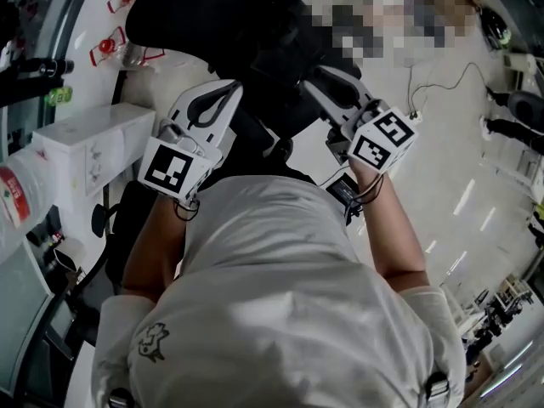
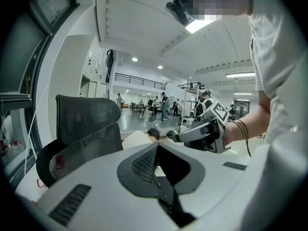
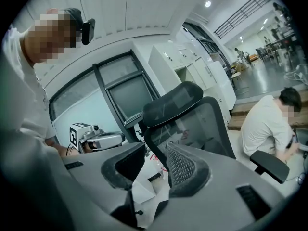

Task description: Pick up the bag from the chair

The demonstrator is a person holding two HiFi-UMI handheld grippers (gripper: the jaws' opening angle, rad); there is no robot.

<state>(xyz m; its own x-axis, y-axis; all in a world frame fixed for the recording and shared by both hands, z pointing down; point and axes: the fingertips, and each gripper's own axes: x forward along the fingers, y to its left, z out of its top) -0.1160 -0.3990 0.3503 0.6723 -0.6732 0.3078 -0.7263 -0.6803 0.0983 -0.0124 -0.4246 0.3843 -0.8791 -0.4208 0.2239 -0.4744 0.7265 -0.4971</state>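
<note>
The black mesh office chair [image 1: 212, 15] stands right in front of me, just beyond both grippers; it shows too in the left gripper view [image 2: 82, 124] and the right gripper view [image 3: 192, 114]. A white creased thing [image 3: 144, 189], possibly the bag, lies low at the chair and shows through the gap of my right gripper [image 3: 154, 150], which is open and holds nothing. My left gripper [image 1: 234, 87] has its tips together at the chair's edge, empty. My right gripper [image 1: 323, 79] points at the chair from the other side.
A white box [image 1: 93, 143] and a bottle with a red label [image 1: 17, 194] sit on a surface at my left. Cables [image 1: 425, 83] trail over the pale floor at right. A person [image 3: 269, 124] crouches on the floor beyond the chair.
</note>
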